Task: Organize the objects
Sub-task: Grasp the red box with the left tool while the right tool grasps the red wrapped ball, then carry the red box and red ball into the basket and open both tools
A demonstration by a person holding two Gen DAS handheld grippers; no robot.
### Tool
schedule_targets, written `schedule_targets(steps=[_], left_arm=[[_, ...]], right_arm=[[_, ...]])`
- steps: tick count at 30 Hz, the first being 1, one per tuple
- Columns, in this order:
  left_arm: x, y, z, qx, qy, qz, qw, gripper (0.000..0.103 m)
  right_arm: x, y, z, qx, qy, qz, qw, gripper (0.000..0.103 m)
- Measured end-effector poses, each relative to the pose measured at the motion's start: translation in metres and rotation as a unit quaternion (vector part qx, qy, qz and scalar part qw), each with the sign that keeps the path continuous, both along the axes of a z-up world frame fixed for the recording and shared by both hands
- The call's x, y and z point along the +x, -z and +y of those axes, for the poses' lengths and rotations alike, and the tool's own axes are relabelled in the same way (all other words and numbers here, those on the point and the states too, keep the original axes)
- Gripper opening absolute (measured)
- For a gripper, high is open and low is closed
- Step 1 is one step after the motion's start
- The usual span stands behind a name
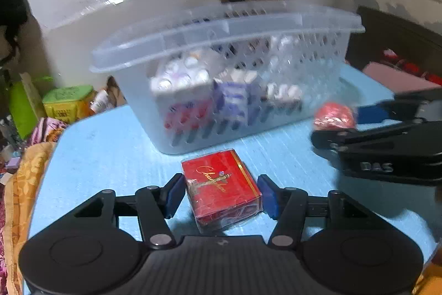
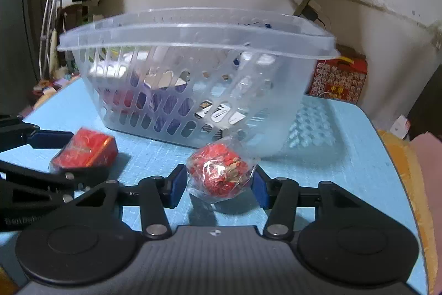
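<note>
Basket (image 1: 193,112) of clear slotted plastic stands on the light blue table (image 1: 110,151), with small boxes and packets piled inside it, their labels too blurred to read. In front of it, nearer the left wrist camera, a red box (image 1: 221,190) wrapped in clear film lies between the blue pads of the left gripper (image 1: 221,194); the left pad sits against the box's side, while a thin strip of blue table shows between the right pad and the box, so the jaws bracket it closely without clearly pinching it. The box appears to rest on the table, though I cannot tell for sure. The right gripper (image 2: 218,183) has its pads pressed on either side of a red ball (image 2: 219,174) in crinkled clear wrap, gripping it just in front of the basket's near wall. From the right wrist view the red box (image 2: 84,151) and the left gripper (image 2: 55,154) show at the left edge, near but apart from the ball. From the left wrist view the ball (image 1: 334,115) and the right gripper (image 1: 348,123) appear at the right, beside the basket's corner. A red patterned carton (image 2: 339,79) stands behind the table's far right edge.
</note>
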State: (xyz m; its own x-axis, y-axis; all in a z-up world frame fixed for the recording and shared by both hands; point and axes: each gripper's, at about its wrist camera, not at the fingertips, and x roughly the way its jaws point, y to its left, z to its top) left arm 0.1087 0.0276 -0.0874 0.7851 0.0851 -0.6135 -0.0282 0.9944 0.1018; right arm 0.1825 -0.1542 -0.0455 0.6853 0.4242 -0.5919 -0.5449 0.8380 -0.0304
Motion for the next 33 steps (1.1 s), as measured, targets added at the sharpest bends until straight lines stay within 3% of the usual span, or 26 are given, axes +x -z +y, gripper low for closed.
schedule_targets(steps=[7,19,26,33], left_arm=[[-0.014,-0.022,-0.022,0.010,0.033,-0.053,0.9980,0.061],[-0.023,-0.049,-0.012,-0.008,0.012,-0.101,0.9948,0.061],[-0.032,-0.067,-0.011,-0.009,0.011,-0.138,0.9903,0.061],[-0.034,-0.070,-0.011,-0.012,0.010,-0.146,0.9892,0.061]], right_arm=[[-0.005,-0.022,-0.025,0.050,0.003,-0.002,0.999,0.054],[-0.016,-0.053,-0.047,0.132,-0.006,-0.019,0.991,0.053],[-0.028,-0.067,-0.047,0.145,-0.020,-0.042,0.988,0.054],[-0.031,-0.071,-0.044,0.135,-0.023,-0.057,0.989,0.053]])
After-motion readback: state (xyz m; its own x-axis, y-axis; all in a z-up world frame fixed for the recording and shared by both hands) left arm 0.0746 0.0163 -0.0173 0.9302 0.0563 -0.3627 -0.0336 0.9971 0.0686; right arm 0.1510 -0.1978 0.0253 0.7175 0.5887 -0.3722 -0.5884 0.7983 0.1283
